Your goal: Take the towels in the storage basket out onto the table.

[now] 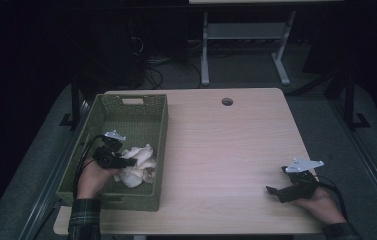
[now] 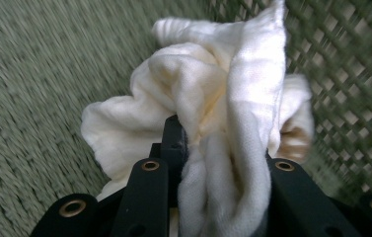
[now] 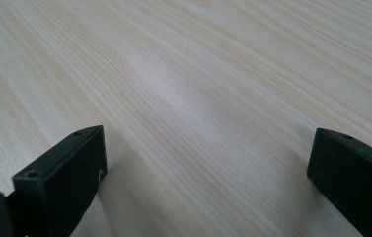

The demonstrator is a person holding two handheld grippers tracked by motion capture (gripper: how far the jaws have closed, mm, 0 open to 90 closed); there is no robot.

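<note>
Green basket [image 1: 107, 117] — cream cloth [image 1: 138, 165] inside.

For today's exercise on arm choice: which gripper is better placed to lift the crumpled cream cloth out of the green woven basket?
Left. The left gripper is clamped on the crumpled cream cloth inside the green woven basket; the right gripper rests open on the wooden table.

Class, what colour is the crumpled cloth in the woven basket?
Cream-white cloth; left gripper view shows it best.

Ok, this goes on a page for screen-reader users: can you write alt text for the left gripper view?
A crumpled cream-white cloth is bunched between the two black jaws of the left claw, which is closed on its folds. Around it lie the floor and lattice wall of a green woven basket, blurred.
</note>
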